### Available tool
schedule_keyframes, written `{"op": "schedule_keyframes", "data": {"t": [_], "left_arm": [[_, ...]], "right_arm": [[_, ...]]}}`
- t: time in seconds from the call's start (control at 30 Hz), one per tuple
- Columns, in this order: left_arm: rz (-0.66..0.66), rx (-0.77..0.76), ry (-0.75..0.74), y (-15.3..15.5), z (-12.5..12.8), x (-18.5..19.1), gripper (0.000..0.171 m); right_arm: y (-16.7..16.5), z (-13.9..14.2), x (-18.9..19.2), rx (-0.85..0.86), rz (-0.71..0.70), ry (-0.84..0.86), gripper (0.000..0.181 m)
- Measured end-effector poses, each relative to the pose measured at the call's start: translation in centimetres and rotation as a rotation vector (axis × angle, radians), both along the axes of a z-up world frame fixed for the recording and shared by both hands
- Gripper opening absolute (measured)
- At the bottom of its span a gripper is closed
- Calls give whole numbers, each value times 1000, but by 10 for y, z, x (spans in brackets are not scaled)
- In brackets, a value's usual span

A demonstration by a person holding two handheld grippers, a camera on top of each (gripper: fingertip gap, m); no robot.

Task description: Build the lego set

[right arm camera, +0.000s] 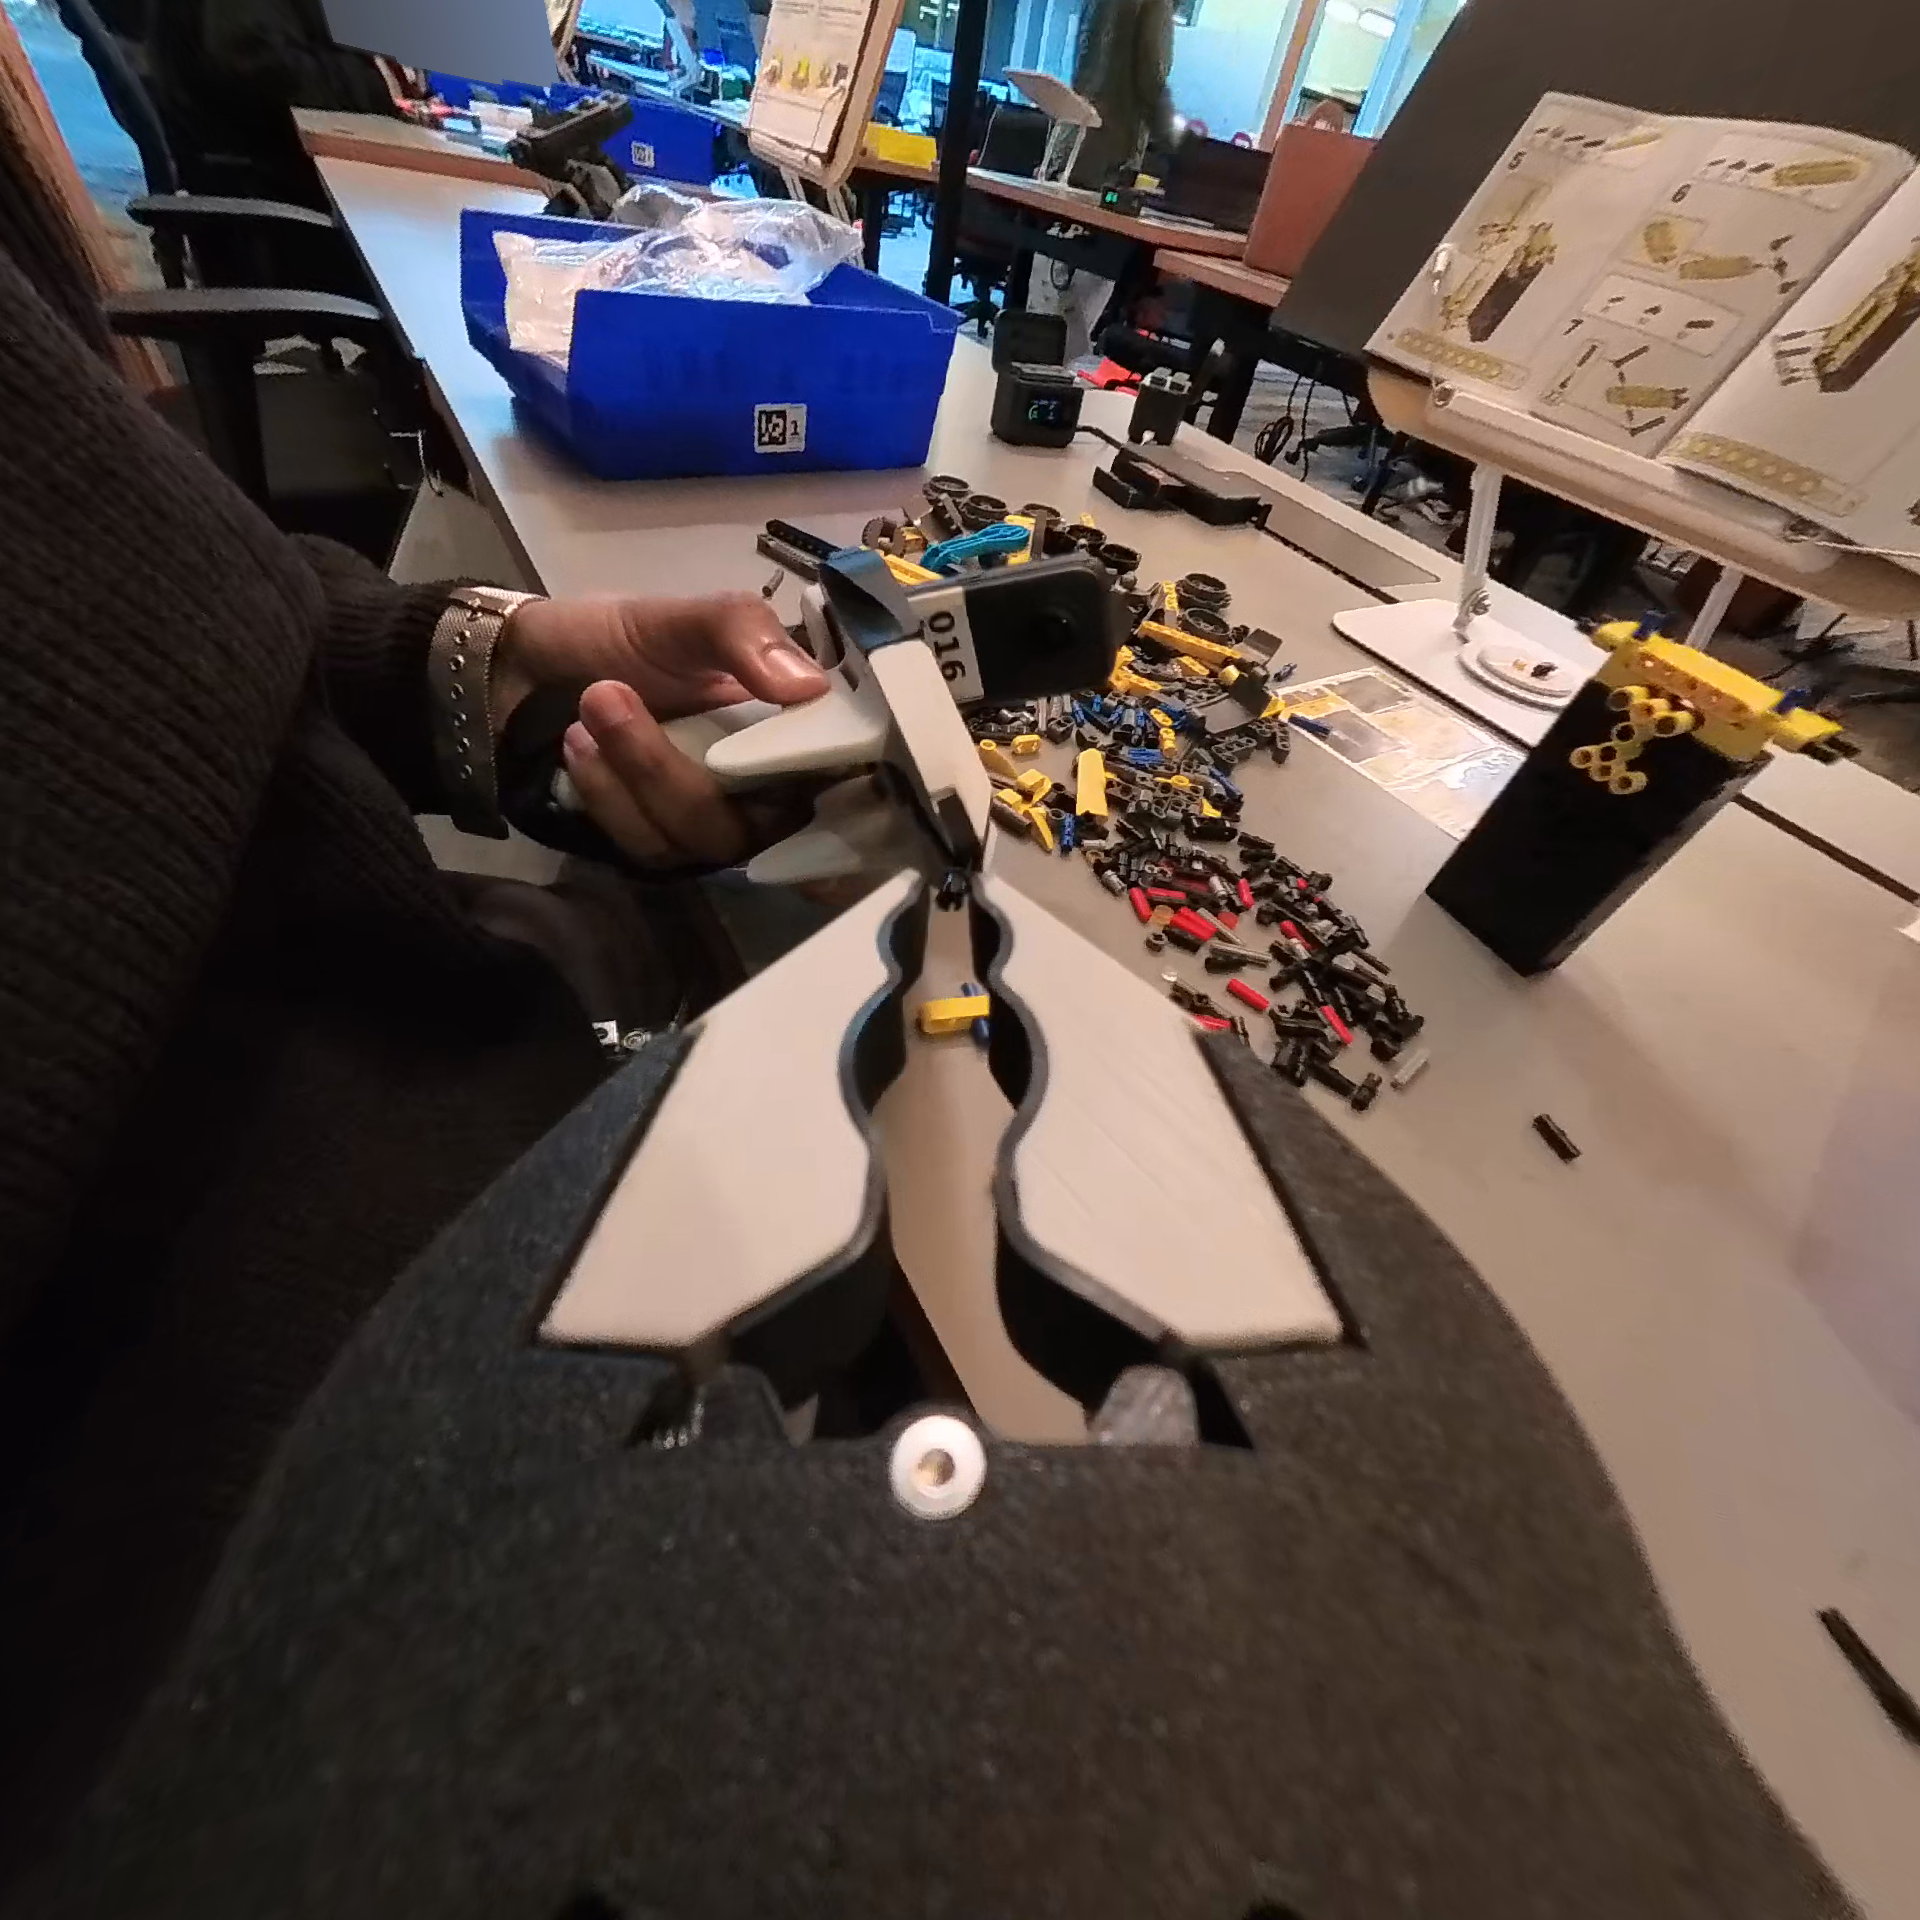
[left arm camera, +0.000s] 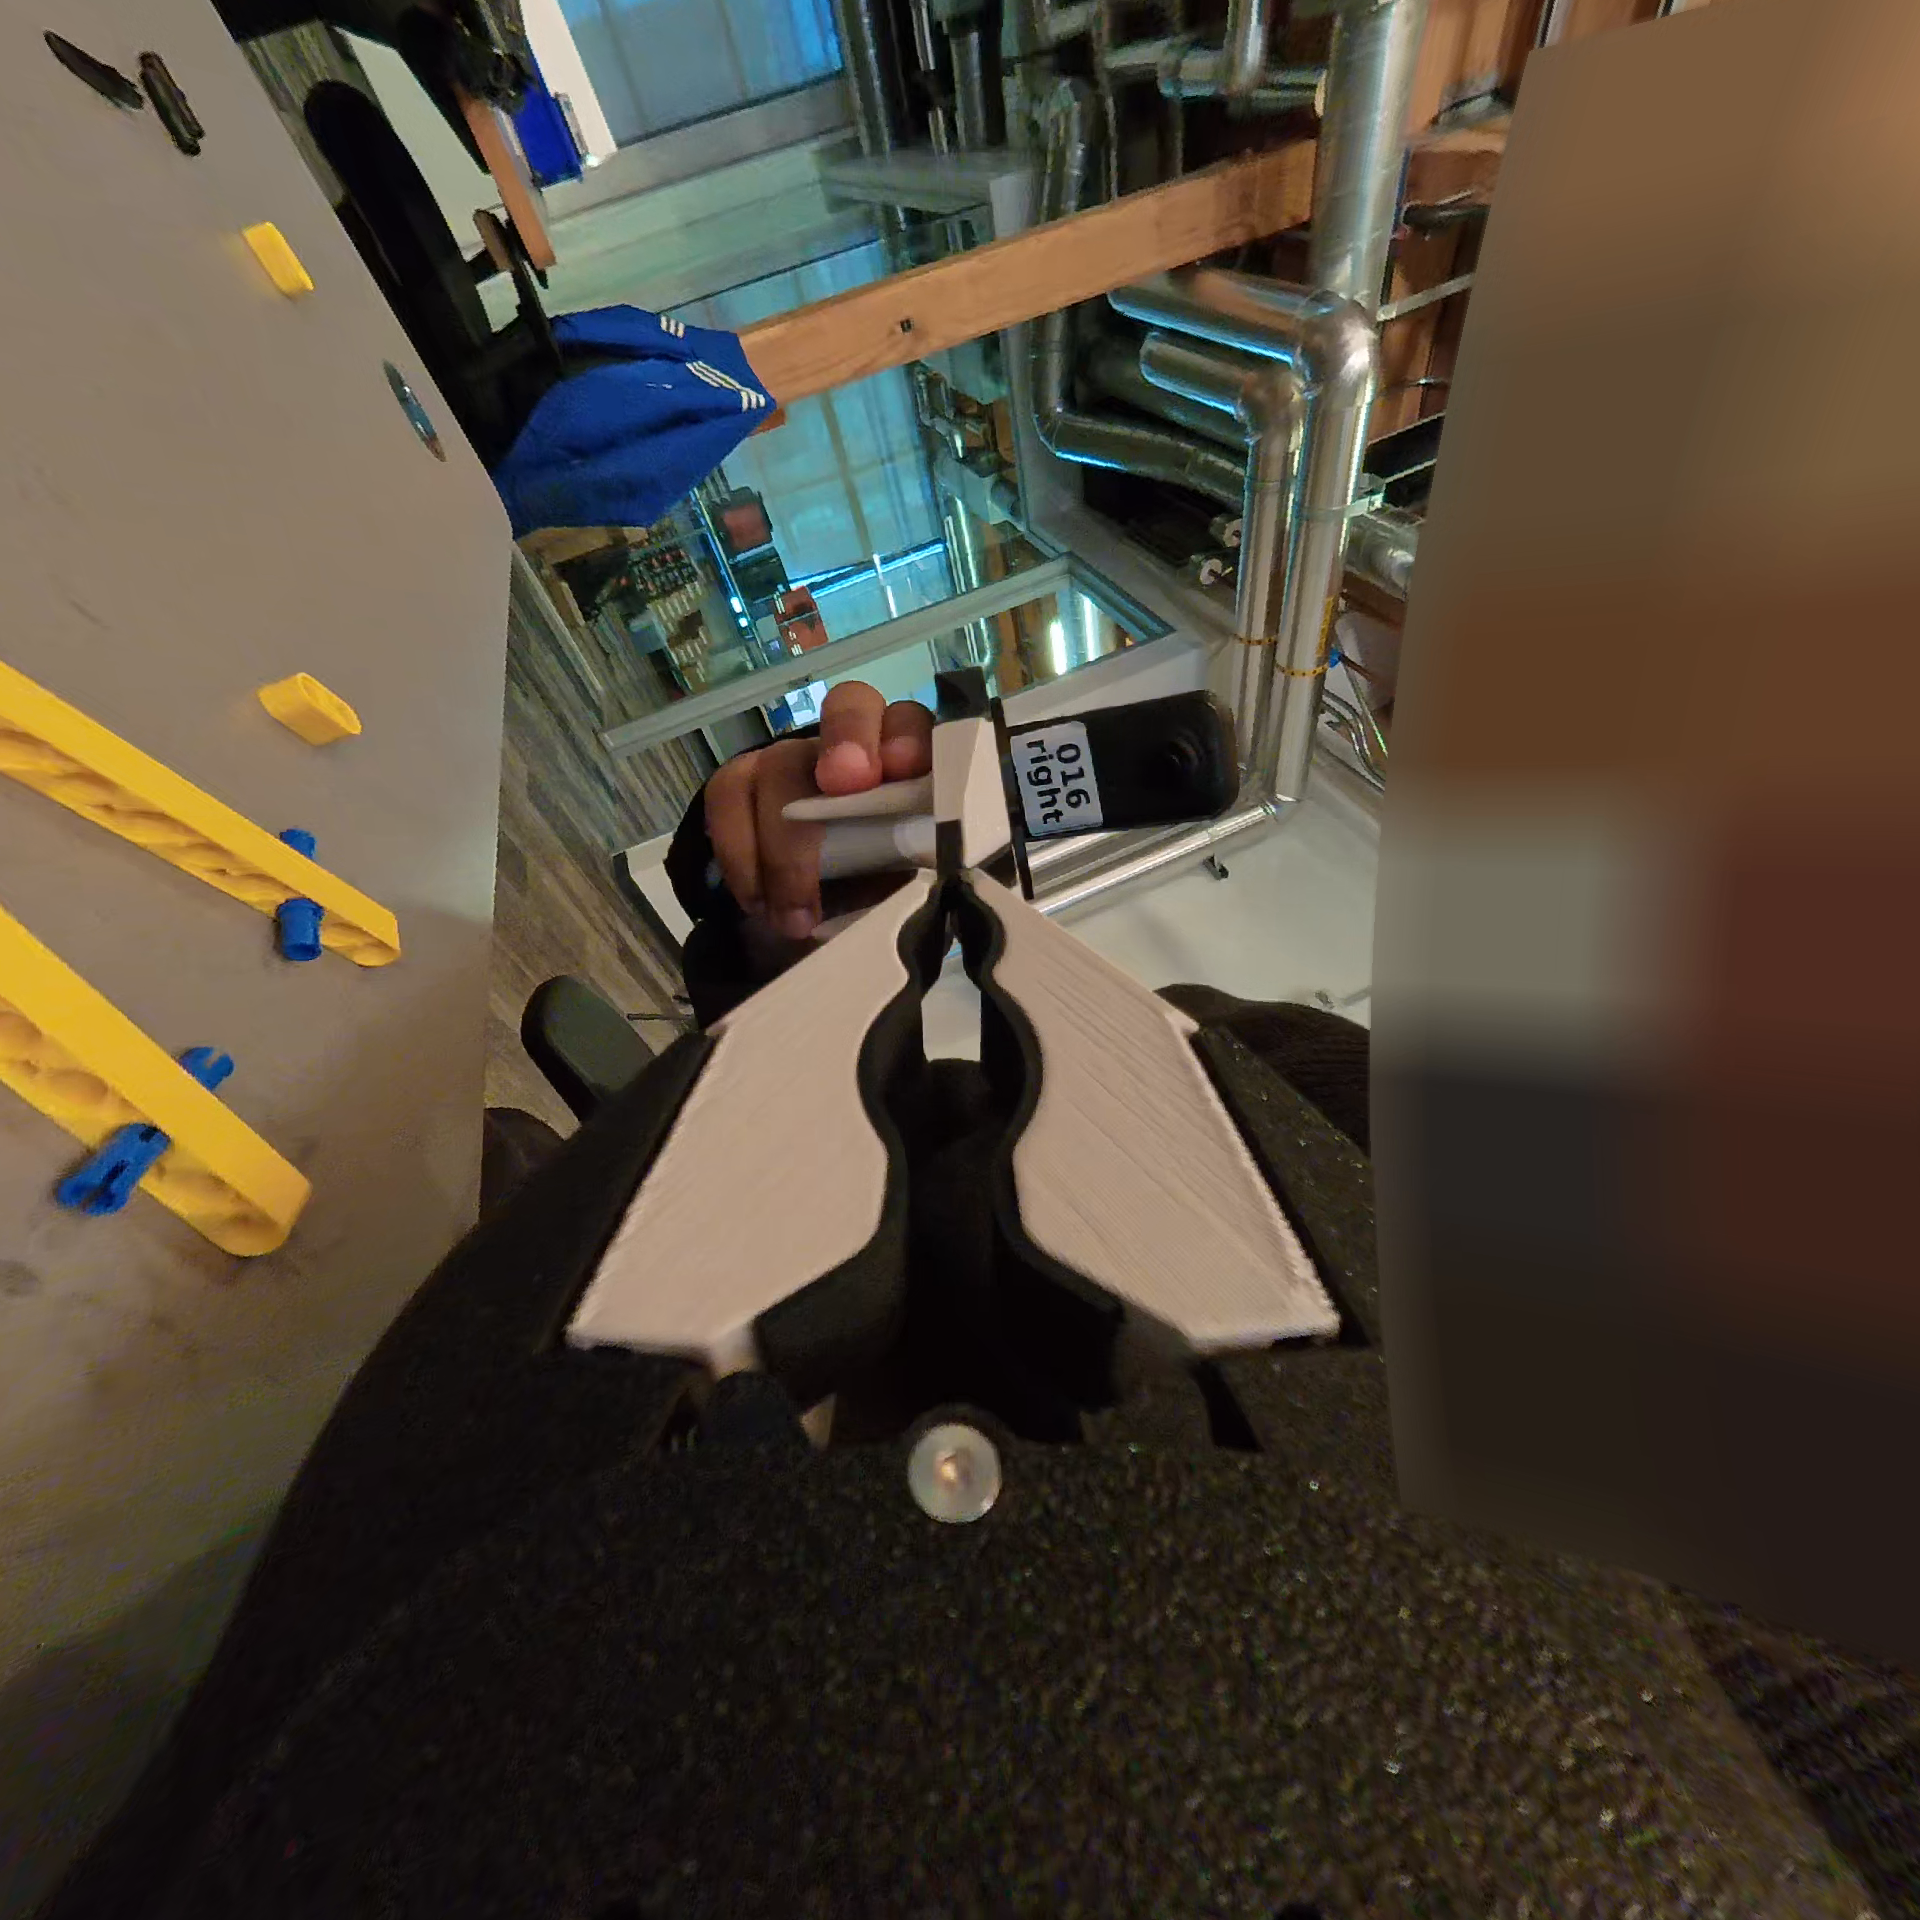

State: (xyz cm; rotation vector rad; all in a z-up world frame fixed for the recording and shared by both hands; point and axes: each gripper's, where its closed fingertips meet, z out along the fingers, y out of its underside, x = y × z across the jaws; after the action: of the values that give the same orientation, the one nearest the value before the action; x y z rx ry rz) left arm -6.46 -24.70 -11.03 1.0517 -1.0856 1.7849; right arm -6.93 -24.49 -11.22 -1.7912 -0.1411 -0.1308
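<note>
Two hand-held grippers meet tip to tip above a pale grey bench [right arm camera: 1558,1299]. The left gripper [left arm camera: 950,896] has smooth white ribbed-plastic fingers with wavy black inner linings, set in a grainy black body. Its jaws are clenched, the tips almost touching. The right gripper [right arm camera: 950,902] is built the same way, and its jaws are likewise pressed together.

Pinched where the two sets of tips meet is a small black part [right arm camera: 951,889]. It is held in the air just above the bench's near edge, and it is too small to make out its shape.

The left hand [right arm camera: 665,727] wraps the left gripper's white handle. It comes out of a dark ribbed-knit sleeve [right arm camera: 208,727] and wears a metal mesh strap [right arm camera: 468,665]. The right hand [left arm camera: 810,810] grips the other handle. Each gripper carries a black camera with a white printed label [left arm camera: 1055,779].

Below the right jaws a short yellow piece [right arm camera: 954,1011] with a blue pin lies on the bench. Beyond it spreads a heap of small plastic parts [right arm camera: 1226,831] — black, yellow, red and blue.

- Farther back stands a blue bin [right arm camera: 758,374] holding clear crinkled bags, with a square code sticker on its front.
- To the right stands a black block [right arm camera: 1579,831] topped by a yellow holed beam.
- An open illustrated booklet [right arm camera: 1621,270] rests on a stand.
- The left wrist view shows long yellow beams [left arm camera: 208,831] with blue pins lying flat on the bench.
</note>
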Motion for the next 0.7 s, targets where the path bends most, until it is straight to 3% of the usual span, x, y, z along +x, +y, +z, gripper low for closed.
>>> {"op": "schedule_keyframes", "data": {"t": [0.47,0.53,0.6,0.7], "left_arm": [[-34,-28,-13,1,-1,-5,8],[33,32,-36,4,-5,2,10],[176,170,-113,15,-12,14,28],[337,405,-257,35,-19,25,28]], "right_arm": [[2,-1,-3,-13,27,43,5],[2,-2,4,-40,-11,73,4],[-1,-5,22,-85,-100,134,5],[-18,-28,56,-280,-281,307,4]]}}
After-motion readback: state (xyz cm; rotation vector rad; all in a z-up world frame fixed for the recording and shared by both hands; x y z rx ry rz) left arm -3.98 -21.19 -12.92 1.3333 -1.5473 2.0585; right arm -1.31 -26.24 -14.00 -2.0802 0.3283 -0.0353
